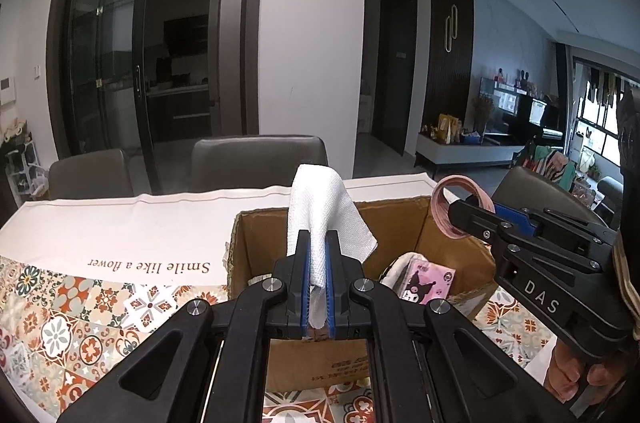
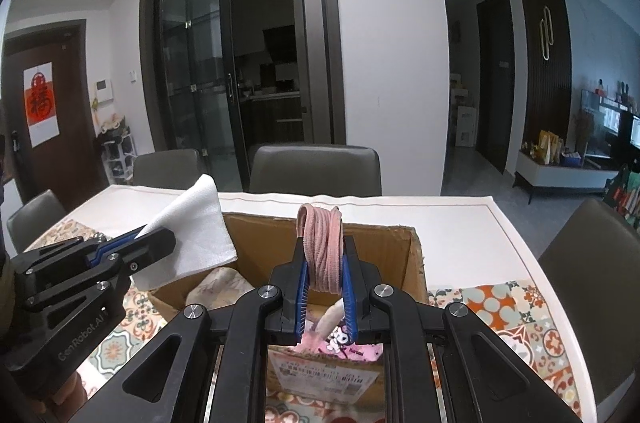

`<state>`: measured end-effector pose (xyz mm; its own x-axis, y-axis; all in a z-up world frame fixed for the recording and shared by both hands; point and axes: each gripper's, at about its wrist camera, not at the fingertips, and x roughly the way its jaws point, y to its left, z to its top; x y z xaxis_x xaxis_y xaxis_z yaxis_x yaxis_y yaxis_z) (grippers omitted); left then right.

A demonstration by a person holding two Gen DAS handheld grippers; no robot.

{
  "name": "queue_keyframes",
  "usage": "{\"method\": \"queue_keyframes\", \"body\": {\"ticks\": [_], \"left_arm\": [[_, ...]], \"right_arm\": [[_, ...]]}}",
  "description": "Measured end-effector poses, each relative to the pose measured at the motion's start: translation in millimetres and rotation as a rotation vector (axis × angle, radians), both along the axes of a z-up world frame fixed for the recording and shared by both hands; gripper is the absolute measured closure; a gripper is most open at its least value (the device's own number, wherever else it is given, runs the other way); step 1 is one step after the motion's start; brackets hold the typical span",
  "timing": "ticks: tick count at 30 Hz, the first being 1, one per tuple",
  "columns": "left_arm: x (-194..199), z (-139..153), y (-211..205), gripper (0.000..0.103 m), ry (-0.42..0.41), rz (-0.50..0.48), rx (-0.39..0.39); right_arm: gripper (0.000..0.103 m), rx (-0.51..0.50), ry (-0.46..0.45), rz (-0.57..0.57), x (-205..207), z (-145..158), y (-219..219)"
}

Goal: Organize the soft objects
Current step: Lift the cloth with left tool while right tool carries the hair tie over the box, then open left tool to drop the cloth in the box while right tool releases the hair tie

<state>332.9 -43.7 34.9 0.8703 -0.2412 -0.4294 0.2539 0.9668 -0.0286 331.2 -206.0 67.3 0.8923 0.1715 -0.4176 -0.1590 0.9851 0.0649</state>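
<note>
The left claw point(image 1: 318, 263) was clamped on a white cloth point(image 1: 320, 219), its loose end standing up toward twelve o'clock. The right claw point(image 2: 324, 271) pinched a pink hair band point(image 2: 322, 243). Both hung over the open cardboard box point(image 2: 404, 255) on the worktop point(image 1: 120, 223), a pink pouch point(image 1: 424, 283) already inside. This looked like the drop-off step; next, each claw should lower slightly and release.
</note>
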Motion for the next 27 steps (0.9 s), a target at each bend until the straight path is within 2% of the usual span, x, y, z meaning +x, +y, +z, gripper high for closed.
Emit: {"method": "queue_keyframes", "body": {"ticks": [16, 18, 19, 22, 23, 27], "left_arm": [[26, -25, -6, 0.094, 0.076, 0.009, 0.051], [27, -27, -8, 0.092, 0.083, 0.008, 0.057], [28, -28, -9, 0.087, 0.088, 0.006, 0.059], [27, -29, -10, 0.077, 0.093, 0.005, 0.062], [27, -29, -9, 0.074, 0.093, 0.009, 0.064], [23, -29, -9, 0.07, 0.086, 0.017, 0.068]], "right_arm": [[0.087, 0.015, 0.116, 0.013, 38, -33, -5], [0.086, 0.016, 0.129, 0.012, 40, -36, -6], [0.086, 0.023, 0.136, 0.014, 40, -38, -7], [0.079, 0.039, 0.156, 0.016, 44, -41, -10], [0.073, 0.044, 0.16, 0.016, 44, -43, -12], [0.065, 0.044, 0.159, 0.009, 42, -44, -14]]}}
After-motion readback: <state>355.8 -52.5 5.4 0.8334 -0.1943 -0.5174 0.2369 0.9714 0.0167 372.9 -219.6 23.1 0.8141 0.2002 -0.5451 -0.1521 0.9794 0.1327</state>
